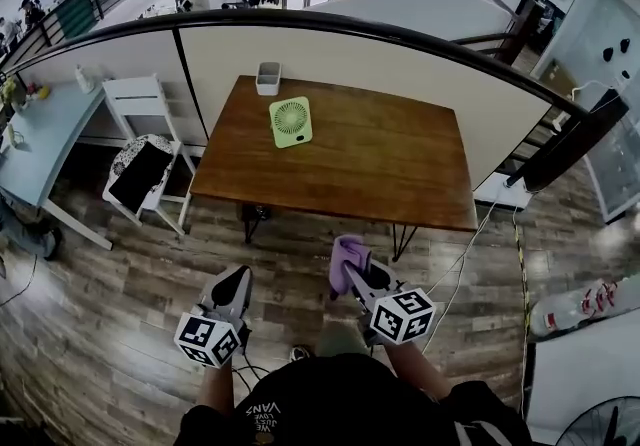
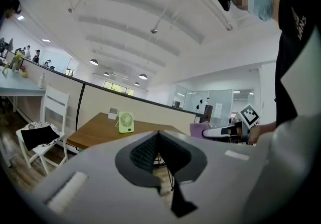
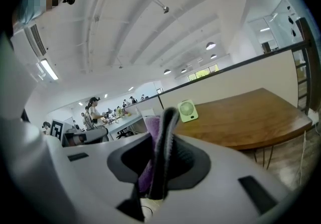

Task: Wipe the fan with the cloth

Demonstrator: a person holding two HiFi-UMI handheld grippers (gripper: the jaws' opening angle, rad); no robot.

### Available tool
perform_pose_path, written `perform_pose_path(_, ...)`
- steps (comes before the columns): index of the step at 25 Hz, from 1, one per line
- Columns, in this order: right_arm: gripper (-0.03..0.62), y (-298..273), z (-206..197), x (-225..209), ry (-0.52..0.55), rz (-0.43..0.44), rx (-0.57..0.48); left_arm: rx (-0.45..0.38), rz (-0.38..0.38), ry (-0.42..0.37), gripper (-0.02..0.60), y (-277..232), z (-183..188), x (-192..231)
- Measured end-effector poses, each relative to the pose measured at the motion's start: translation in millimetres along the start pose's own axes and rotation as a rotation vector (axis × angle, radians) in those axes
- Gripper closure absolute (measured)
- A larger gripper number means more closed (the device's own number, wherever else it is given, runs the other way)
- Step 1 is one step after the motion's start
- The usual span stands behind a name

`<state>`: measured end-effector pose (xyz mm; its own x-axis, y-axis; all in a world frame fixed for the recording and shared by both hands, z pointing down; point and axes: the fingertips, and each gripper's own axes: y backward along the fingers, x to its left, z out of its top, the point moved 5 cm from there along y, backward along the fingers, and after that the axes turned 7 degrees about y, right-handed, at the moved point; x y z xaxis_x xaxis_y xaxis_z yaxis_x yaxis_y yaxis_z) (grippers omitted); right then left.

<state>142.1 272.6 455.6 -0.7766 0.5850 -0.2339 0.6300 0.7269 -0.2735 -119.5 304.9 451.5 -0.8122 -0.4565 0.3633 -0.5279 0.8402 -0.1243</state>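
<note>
Opening stage of the task, with no contact yet between cloth and fan. The fan (image 1: pixel 290 121), small and pale green, stands upright on the far half of the wooden table (image 1: pixel 400 174), just in front of a white box (image 1: pixel 268 78) at the table's back edge. The person stands on the floor at the near side, with both tools held out roughly level and well short of the table's near edge. The right gripper (image 3: pixel 164 117) is clenched on the cloth (image 3: pixel 151 130). The purple fabric is pinched between the jaws, with a fold showing above the tips and the rest hanging below. The left gripper (image 2: pixel 158 135) has its jaws pressed together with nothing between them. Judged from this layout, only the first step is done: the cloth is in hand. All the wiping remains. The right tool must first reach across the table to the fan, then pass the cloth over the grille and the casing. The fan looks light, so the empty left tool will probably be needed to steady it.
</note>
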Motion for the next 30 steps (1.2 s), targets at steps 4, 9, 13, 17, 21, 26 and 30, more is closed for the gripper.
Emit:
perform_pose_path(4, 0.502, -15, 3, -8, 0.0, -0.003, 0.025, 0.005, 0.009, 0.03, 0.571, -9, -3, 13)
perform_pose_path(9, 0.502, -52, 24, -27, 0.019, 0.024, 0.015, -0.014, 0.025, 0.033, 0.571, -36, 9, 31)
perform_pose_path(13, 0.502, -79, 40, -45, 0.036, 0.056, 0.027, -0.036, 0.054, 0.036, 0.571, -60, 23, 45)
perform_pose_path(17, 0.5, -104, 50, -68, 0.047, 0.083, 0.05, -0.044, 0.083, 0.044, 0.571, -84, 28, 56)
perform_pose_path(21, 0.502, -128, 57, -89, 0.052, 0.116, 0.074, -0.033, 0.118, 0.059, 0.571, -107, 27, 67)
perform_pose_path(26, 0.502, -155, 61, -109, 0.064, 0.159, 0.116, -0.015, 0.158, 0.075, 0.571, -136, 28, 78)
perform_pose_path(30, 0.5, -175, 62, -119, 0.057, 0.17, 0.14, 0.005, 0.168, 0.096, 0.571, -151, 25, 88)
